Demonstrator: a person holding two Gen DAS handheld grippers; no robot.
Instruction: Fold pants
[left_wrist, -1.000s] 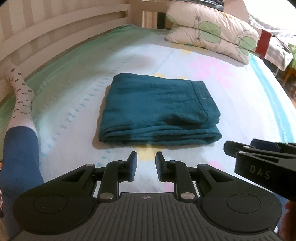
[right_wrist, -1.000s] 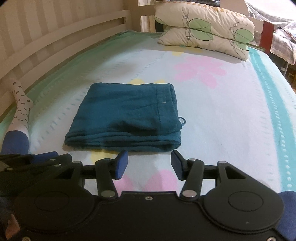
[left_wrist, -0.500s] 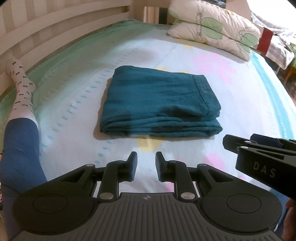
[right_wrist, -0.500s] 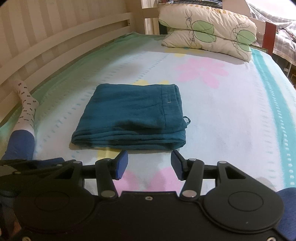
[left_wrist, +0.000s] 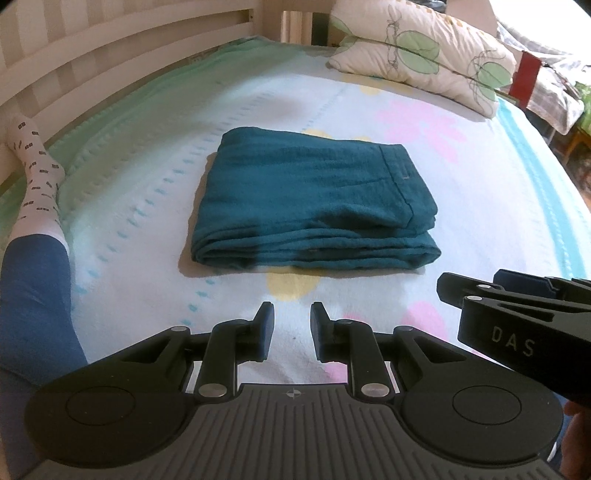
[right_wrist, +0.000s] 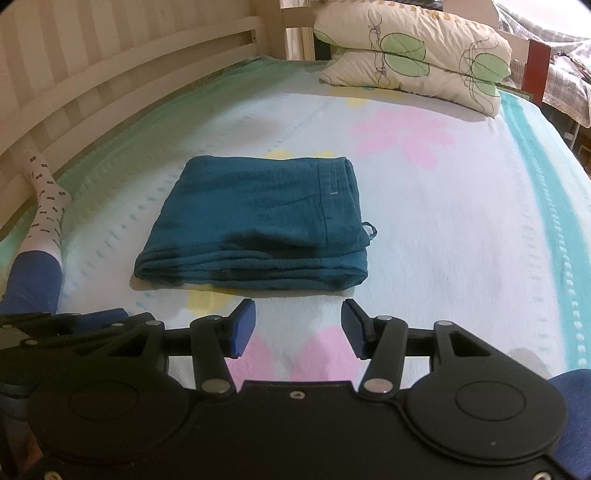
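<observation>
The teal pants (left_wrist: 314, 203) lie folded into a flat, layered rectangle on the bed, also seen in the right wrist view (right_wrist: 258, 229). A small loop sticks out at their right edge. My left gripper (left_wrist: 291, 325) is open and empty, a little short of the fold's near edge. My right gripper (right_wrist: 297, 323) is open and empty, wider apart, also just short of the near edge. The right gripper shows at the lower right of the left wrist view (left_wrist: 517, 314). Neither touches the pants.
The bed sheet (right_wrist: 461, 240) is pale with pink and yellow flowers. Two leaf-print pillows (right_wrist: 413, 55) lie at the far end. A white slatted rail (left_wrist: 92, 62) runs along the left. A person's leg in a patterned sock (left_wrist: 37, 192) lies at the left.
Both grippers have drawn back and risen slightly from the folded pants, which now look farther away. The pants have not moved. Both stay open.
</observation>
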